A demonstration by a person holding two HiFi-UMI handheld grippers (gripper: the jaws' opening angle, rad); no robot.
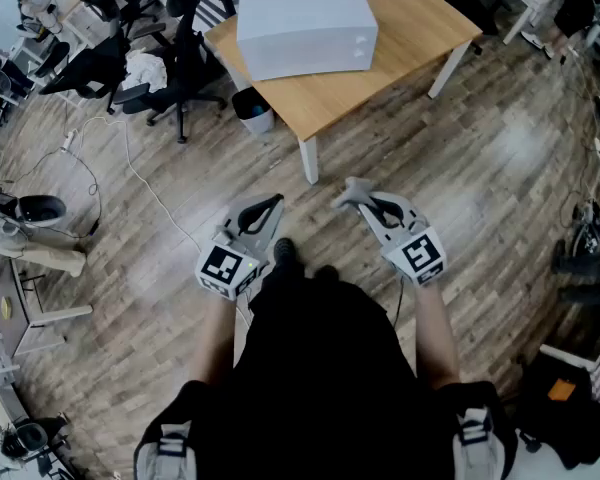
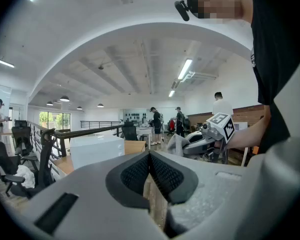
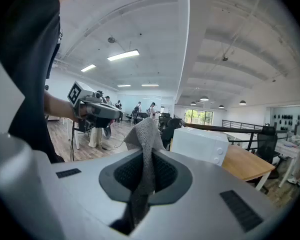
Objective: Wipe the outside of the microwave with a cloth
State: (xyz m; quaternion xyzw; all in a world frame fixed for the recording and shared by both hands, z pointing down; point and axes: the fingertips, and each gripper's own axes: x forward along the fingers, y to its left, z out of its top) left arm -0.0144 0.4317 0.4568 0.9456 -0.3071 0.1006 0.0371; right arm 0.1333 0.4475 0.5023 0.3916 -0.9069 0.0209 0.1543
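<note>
A white microwave [image 1: 305,26] stands on a wooden table [image 1: 400,38] ahead of me; it also shows in the left gripper view [image 2: 96,149] and the right gripper view [image 3: 199,144]. My right gripper [image 1: 352,196] is shut on a grey cloth [image 3: 142,154], which sticks up between its pads [image 3: 162,174] and shows as a small grey bunch at its tip [image 1: 348,192]. My left gripper [image 1: 263,211] is shut with nothing in it, its pads [image 2: 137,174] pressed together. Both grippers are held low in front of me, well short of the table.
Black office chairs [image 1: 170,63] stand left of the table, and a small bin [image 1: 253,110] sits by its corner. A white cable [image 1: 145,183] trails across the wood floor. Clutter lines the left edge [image 1: 25,228]. People stand far off in the room [image 2: 155,125].
</note>
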